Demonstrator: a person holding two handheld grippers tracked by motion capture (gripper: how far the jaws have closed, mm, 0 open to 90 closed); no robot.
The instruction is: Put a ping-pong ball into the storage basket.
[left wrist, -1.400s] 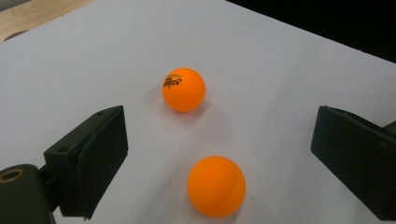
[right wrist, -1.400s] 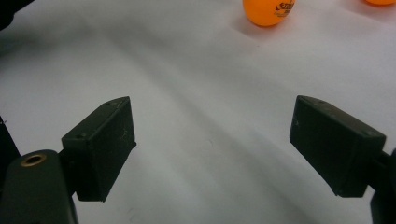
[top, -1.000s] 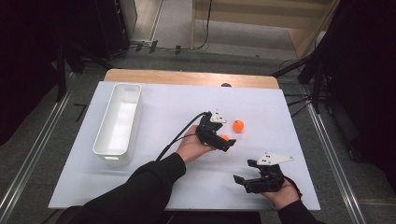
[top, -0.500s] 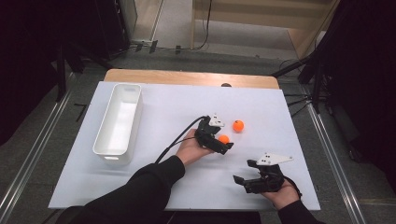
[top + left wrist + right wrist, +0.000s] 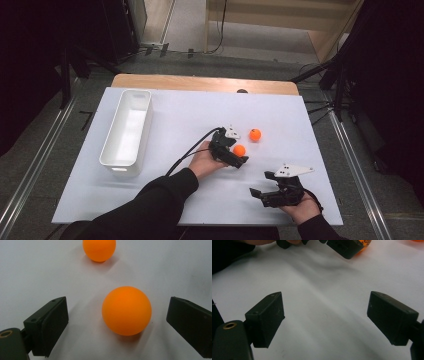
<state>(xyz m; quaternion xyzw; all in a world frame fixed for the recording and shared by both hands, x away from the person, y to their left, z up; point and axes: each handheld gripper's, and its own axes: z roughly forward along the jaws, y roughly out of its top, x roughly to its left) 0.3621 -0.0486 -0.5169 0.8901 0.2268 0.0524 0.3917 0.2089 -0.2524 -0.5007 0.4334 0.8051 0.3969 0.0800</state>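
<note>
Two orange balls lie on the white table top. The nearer ball sits between the jaws of my left gripper, which is open; there is a gap on both sides of the ball. The second ball rests a little beyond it, free. My right gripper stands open near the front right of the table, with only bare table between its jaws. In the right gripper view, the left gripper's jaw and a sliver of the nearer ball appear at the top.
A long white tray stands at the left side of the table. The left gripper's black cable trails back along the person's sleeve. A wooden strip runs along the table's far edge.
The left gripper has shifted slightly toward the person, with the nearer ball still between its open jaws. The right gripper and the far ball have not moved.
</note>
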